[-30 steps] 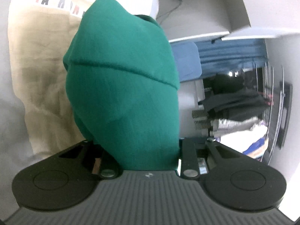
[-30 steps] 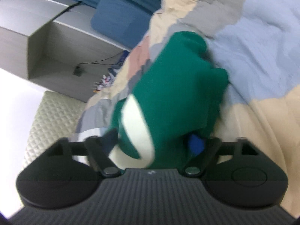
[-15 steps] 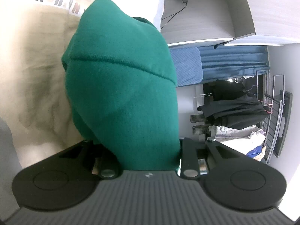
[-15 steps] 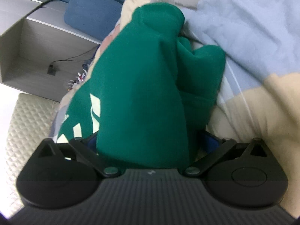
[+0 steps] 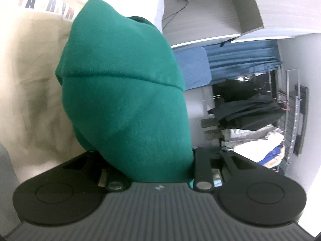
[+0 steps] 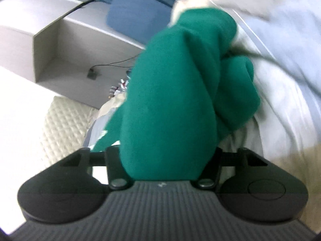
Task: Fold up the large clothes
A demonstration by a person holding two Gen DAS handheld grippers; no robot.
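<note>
A green sweatshirt fills both views. In the left wrist view its bunched fabric [image 5: 124, 92] bulges out of my left gripper [image 5: 152, 160], which is shut on it; the cloth hides the fingertips. In the right wrist view another thick fold of the same sweatshirt [image 6: 170, 104] sits between the jaws of my right gripper [image 6: 162, 160]. Those jaws are closing and the black finger arms flank the fold tightly on both sides. A strip of the white print [image 6: 102, 134] peeks out at the lower left of the fold.
A beige garment with printed letters [image 5: 30, 60] lies behind the left gripper. A pastel patchwork quilt [image 6: 291, 70] covers the bed at right. Grey headboard niche with a cable [image 6: 70, 50], blue pillow [image 6: 136, 14], cream quilted panel [image 6: 66, 124]. A rack of dark clothes [image 5: 246, 110] stands at right.
The right gripper's jaws widened, then came in on the green fold, and it sank toward the bed; most of the white print has slipped from view. The left gripper keeps its grip, barely moved.
</note>
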